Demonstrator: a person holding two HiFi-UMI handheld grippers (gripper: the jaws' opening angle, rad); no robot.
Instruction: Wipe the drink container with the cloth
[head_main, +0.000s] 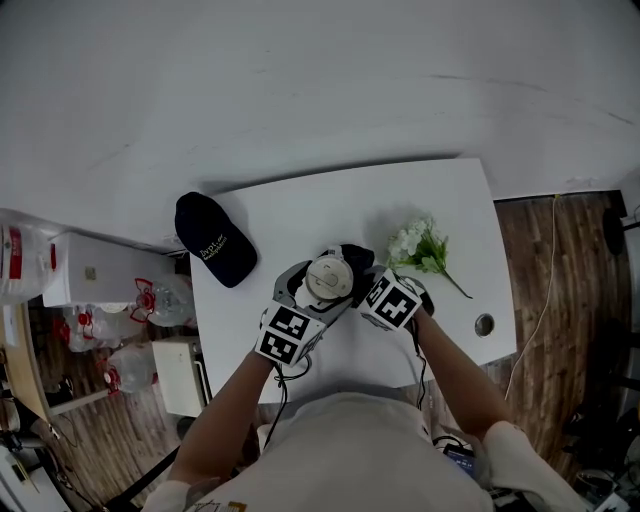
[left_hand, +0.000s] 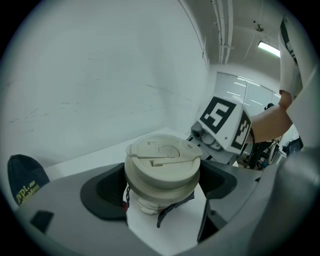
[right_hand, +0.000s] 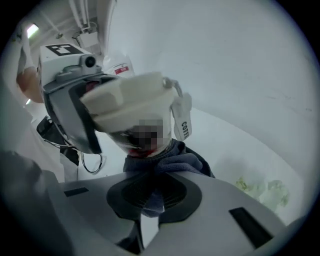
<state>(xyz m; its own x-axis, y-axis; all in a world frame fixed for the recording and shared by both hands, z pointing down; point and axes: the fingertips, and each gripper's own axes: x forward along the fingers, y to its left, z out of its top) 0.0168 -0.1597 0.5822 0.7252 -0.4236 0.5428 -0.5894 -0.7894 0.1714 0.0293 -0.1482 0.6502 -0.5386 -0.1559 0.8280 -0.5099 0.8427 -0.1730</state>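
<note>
While a dark cap with yellow lettering too small to read lies at the white table's left edge, the left gripper is clamped round the cream-lidded drink container near the middle. Just right, the right gripper pinches the dark cloth against the container's body, by a tag reading "COFFE". White flowers lie farther right.

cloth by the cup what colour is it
Dark blue-grey, seen best in the right gripper view, where the cloth sits pinched in the right gripper's jaws.
</note>
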